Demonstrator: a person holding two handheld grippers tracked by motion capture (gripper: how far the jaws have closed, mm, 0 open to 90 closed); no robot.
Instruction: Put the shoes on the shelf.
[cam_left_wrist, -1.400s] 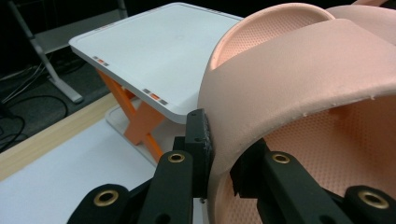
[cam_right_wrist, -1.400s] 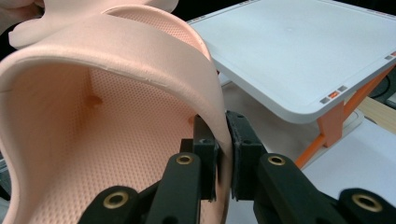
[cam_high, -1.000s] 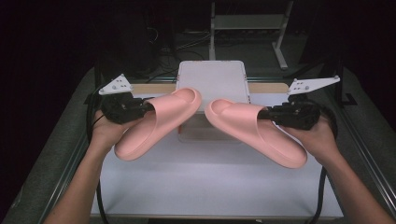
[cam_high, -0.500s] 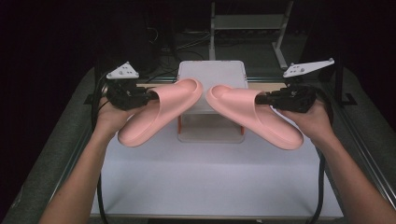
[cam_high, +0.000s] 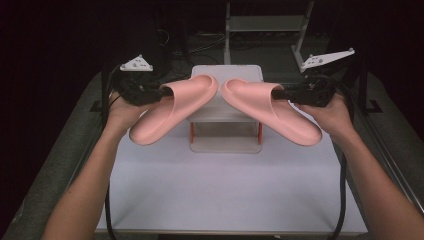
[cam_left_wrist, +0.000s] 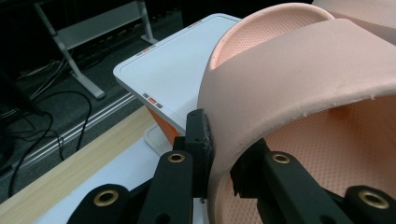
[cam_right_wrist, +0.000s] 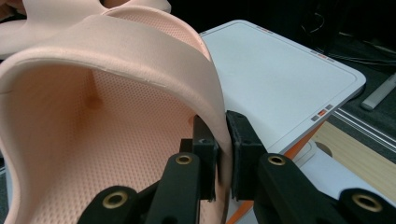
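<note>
Two pink foam slides hang in the air over the table. My left gripper (cam_high: 159, 93) is shut on the strap of the left slide (cam_high: 172, 107), whose toe points toward the white stand (cam_high: 207, 111). In the left gripper view the pads (cam_left_wrist: 200, 140) pinch the strap's edge of that slide (cam_left_wrist: 299, 79). My right gripper (cam_high: 279, 93) is shut on the strap of the right slide (cam_high: 270, 110). In the right gripper view the strap wall of that slide (cam_right_wrist: 140, 60) sits between the two pads (cam_right_wrist: 240, 144). The two toes nearly meet above the stand.
The white stand has orange legs (cam_high: 192, 131) and a flat white top (cam_right_wrist: 289, 74), and it stands at the back middle of the white table (cam_high: 225, 190). A wooden strip (cam_left_wrist: 70, 168) runs along the table's far edge. Metal rack legs (cam_high: 300, 45) stand behind.
Both hands have carried the slides away from me and slightly up. The slides' toes have come closer together over the stand.
</note>
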